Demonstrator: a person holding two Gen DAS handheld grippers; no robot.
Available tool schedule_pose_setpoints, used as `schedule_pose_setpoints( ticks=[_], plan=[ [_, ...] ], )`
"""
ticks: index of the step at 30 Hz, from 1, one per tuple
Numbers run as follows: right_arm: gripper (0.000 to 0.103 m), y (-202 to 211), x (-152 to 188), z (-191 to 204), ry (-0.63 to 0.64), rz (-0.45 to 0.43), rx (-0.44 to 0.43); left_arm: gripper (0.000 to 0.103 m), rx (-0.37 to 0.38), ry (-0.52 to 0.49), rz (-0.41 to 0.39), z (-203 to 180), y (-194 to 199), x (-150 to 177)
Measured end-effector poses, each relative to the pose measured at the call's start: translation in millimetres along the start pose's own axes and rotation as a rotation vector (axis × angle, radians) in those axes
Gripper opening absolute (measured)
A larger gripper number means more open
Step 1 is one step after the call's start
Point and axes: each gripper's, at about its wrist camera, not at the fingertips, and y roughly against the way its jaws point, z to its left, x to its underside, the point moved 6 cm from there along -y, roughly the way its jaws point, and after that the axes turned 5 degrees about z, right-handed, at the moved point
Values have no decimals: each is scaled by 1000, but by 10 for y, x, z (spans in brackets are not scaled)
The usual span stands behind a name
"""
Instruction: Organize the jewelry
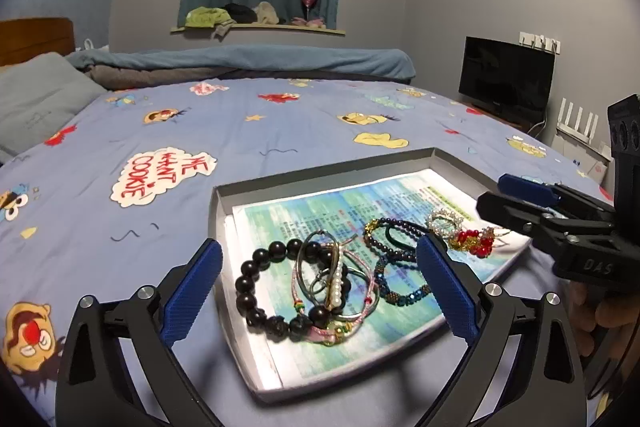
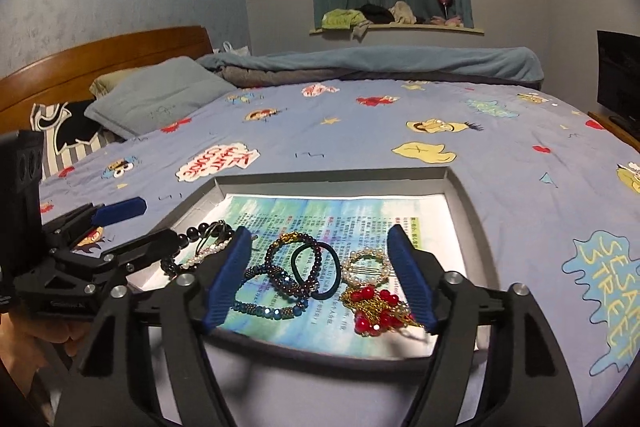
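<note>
A shallow grey box lid (image 1: 320, 175) (image 2: 332, 175) lies on the bed, lined with a printed sheet. Jewelry lies in it: a black bead bracelet (image 1: 256, 291), tangled thin bangles with pearls (image 1: 336, 279), a dark purple bead bracelet (image 2: 294, 267), a blue bead bracelet (image 2: 266, 309), a green hair tie (image 2: 318, 269), a pearl ring piece (image 2: 366, 267) and a red and gold bead piece (image 2: 378, 311). My left gripper (image 1: 320, 287) is open over the black bracelet and bangles. My right gripper (image 2: 320, 275) is open over the right-hand pieces. Both are empty.
The lid rests on a blue cartoon bedsheet (image 1: 280, 131). Pillows (image 2: 156, 95) and a wooden headboard (image 2: 104, 55) are at the far left, a rolled blanket (image 1: 248, 61) at the back. A TV (image 1: 506, 79) stands to the right of the bed.
</note>
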Motion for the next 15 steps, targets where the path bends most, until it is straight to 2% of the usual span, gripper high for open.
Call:
schedule_pose_setpoints(
  ticks=[5,11,15],
  plan=[
    [86,136,25,-1,6,-38,-6,98,-12,1,-12,-28,88,61],
    [95,260,104,15,23,-60,-2,98,-34,20,-36,-20,206,116],
    [97,350,175,22,29,-74,-3,98,-44,16,-61,-61,307,175]
  ],
)
